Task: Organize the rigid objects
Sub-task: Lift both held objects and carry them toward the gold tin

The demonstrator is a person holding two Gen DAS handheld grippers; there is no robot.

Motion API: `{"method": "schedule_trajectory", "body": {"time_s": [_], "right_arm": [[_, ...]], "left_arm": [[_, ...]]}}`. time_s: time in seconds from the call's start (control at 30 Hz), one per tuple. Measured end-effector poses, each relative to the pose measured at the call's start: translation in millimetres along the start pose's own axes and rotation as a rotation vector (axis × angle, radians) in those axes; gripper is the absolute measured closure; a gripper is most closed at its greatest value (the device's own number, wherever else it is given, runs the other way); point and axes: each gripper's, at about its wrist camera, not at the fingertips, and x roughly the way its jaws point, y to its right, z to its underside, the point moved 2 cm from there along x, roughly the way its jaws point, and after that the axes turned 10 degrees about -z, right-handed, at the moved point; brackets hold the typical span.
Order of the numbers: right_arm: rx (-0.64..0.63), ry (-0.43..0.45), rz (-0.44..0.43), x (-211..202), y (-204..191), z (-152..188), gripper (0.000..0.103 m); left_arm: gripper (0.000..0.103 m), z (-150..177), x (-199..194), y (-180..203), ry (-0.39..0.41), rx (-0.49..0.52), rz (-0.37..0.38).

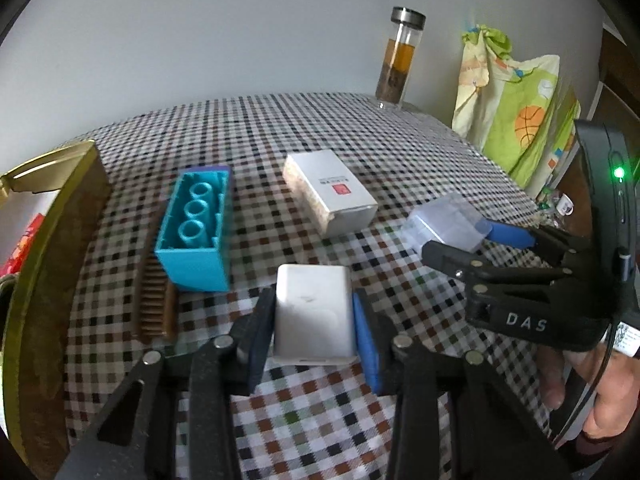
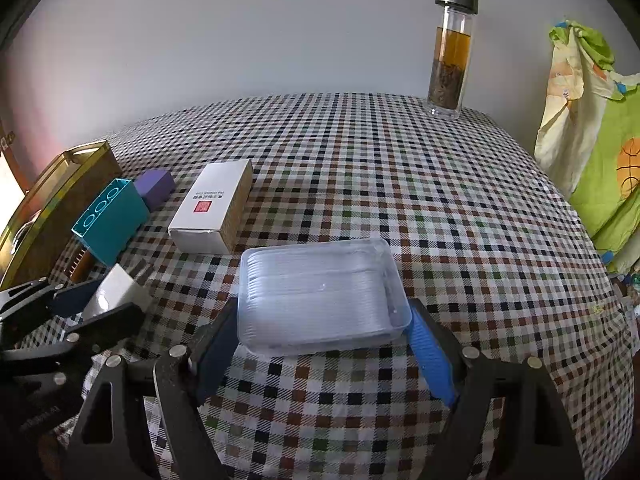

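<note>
Left wrist view: the left hand-held gripper point(image 1: 314, 320) has its 2 pads pressed against the sides of a white block point(image 1: 314, 314), gripping it over the checked tabletop point(image 1: 320, 408). Landmark: the white carton with a red mark point(image 1: 330, 192). The white block sits nearer the camera than the carton. Left of the carton lies a teal building brick point(image 1: 196, 232), open side up, 3 round tubes visible inside; a brown comb point(image 1: 154, 304) lies along the brick's left side, and a gold-rimmed tin point(image 1: 48, 248) stands further left. Right of the carton, the right hand-held gripper point(image 1: 460, 236) clamps a clear plastic box point(image 1: 448, 220). Far behind the carton stands a glass bottle point(image 1: 400, 56) with amber liquid.

Right wrist view: the right hand-held gripper point(image 2: 324, 344) holds the clear plastic box point(image 2: 320, 296) between both pads, right of and nearer than the carton point(image 2: 212, 210). Left of the carton: teal brick point(image 2: 112, 220), purple block point(image 2: 154, 188) touching the brick, comb point(image 2: 80, 266), tin point(image 2: 48, 208). The left hand-held gripper point(image 2: 92, 308) grips the white block point(image 2: 116, 292), nearer than the carton.
</note>
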Motion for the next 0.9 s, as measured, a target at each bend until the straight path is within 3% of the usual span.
{"method": "schedule_trajectory", "body": {"time_s": [0.63,0.9], "right_arm": [[-0.014,0.138,-0.059,-21.1,-14.6,-1.3,0.021],[-0.073,0.155,-0.090,-20.2,-50.4,0.5,0.021]], "left_arm": [[0.066,1.7,-23.0,-31.7,0.117,-0.049,-0.045],[0.066,5.4,-31.9,-37.8,0.155,-0.045,-0.072]]}}
